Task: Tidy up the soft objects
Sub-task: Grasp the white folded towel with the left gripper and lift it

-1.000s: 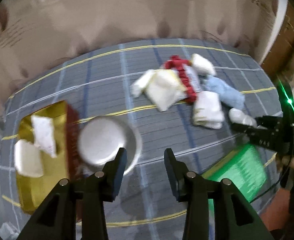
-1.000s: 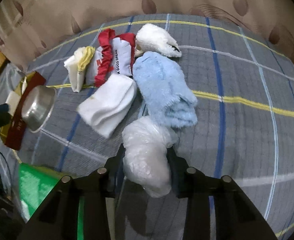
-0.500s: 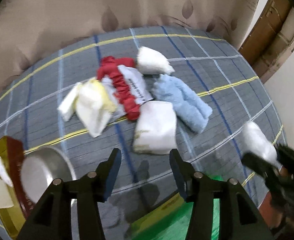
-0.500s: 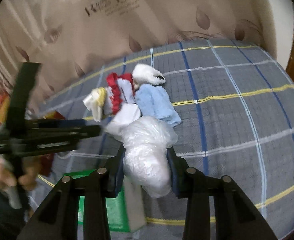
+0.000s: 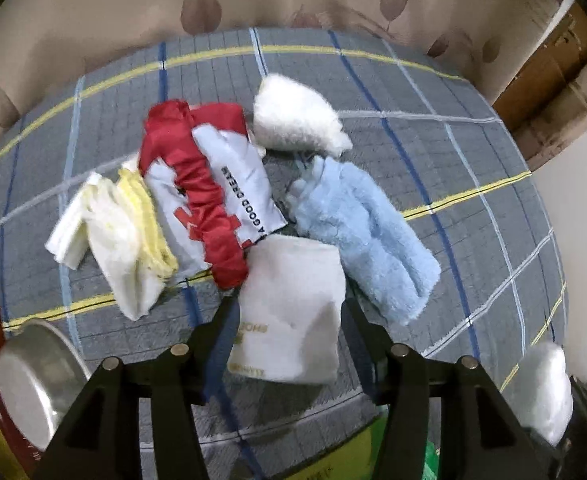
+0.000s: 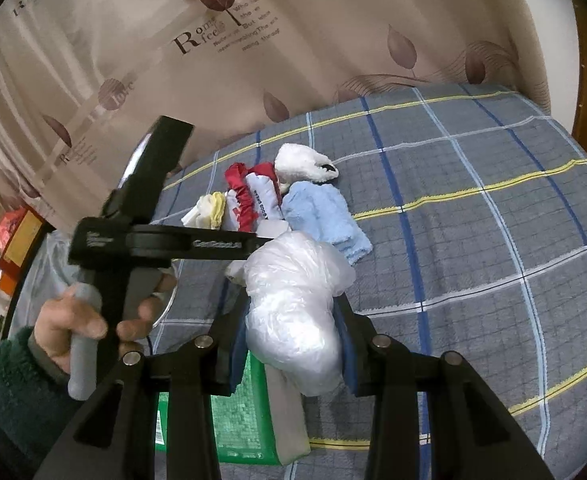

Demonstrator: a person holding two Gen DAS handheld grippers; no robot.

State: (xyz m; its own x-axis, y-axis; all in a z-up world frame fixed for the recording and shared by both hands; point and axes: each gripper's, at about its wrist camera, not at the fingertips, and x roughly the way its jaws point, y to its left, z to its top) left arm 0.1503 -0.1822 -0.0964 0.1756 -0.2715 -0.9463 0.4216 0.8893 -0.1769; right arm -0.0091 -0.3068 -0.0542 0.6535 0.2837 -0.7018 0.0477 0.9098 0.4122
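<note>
Left tool apart, jaws just widened, straddling the near end of the folded white cloth without pressing it. Cloth flat on the plaid bed, directly ahead of and below the tool, long axis running straight away from it toward the red-and-white drawstring pouch, so both long edges sit just inside the fingers. Left side plainly nearer this piece. Fluffy blue cloth just beside on the right, touching or nearly so; pale yellow-edged cloth on the left; white fleece lump farther back. Judged next: straight descent and squeeze across the short width.

Right tool clamped on a crumpled clear plastic bag, held above the green box.

Left wrist view alone shows the white cloth whole, plus the steel bowl. Right wrist view hides most of that cloth behind the bag, but shows the person's left hand on the handle.
</note>
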